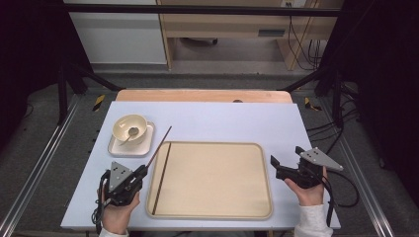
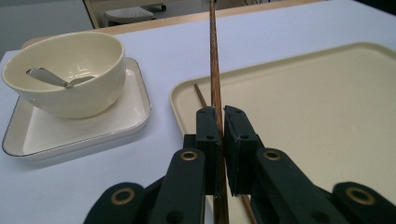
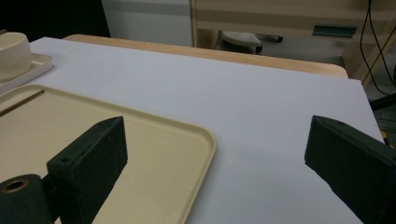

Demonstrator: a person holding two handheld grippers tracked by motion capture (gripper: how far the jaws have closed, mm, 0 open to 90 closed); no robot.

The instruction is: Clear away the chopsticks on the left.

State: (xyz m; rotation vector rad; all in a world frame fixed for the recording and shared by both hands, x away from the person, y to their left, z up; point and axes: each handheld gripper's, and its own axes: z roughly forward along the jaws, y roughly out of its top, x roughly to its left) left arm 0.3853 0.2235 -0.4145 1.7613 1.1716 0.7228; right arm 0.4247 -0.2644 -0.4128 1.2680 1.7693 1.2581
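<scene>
Here the held chopstick [image 2: 214, 60] is clamped between the narrow black jaws of the left gripper [image 1: 140, 172], its long brown shaft running up and away from the pads towards the far side of the table [image 1: 222, 118]. In the high view it slants over the tray's left rim, its tip reaching out near the plate. The second chopstick [image 1: 162, 177] already lies inside the beige tray [image 1: 247, 215], stretched along its left edge. That suggests the step in hand is carrying the second stick of the pair over to join the first.

The next move likely calls for swinging the held stick rightwards over the rim, bringing it parallel with the one lying there, lowering it flat and only then letting the jaws part.

To the left, the cream bowl [image 2: 65, 70] with a metal spoon [image 2: 53, 78] in it sits on a white square plate [image 2: 84, 135], just beside the tray. The right gripper [image 1: 285, 160] rests wide open and empty beyond the tray's right edge.
</scene>
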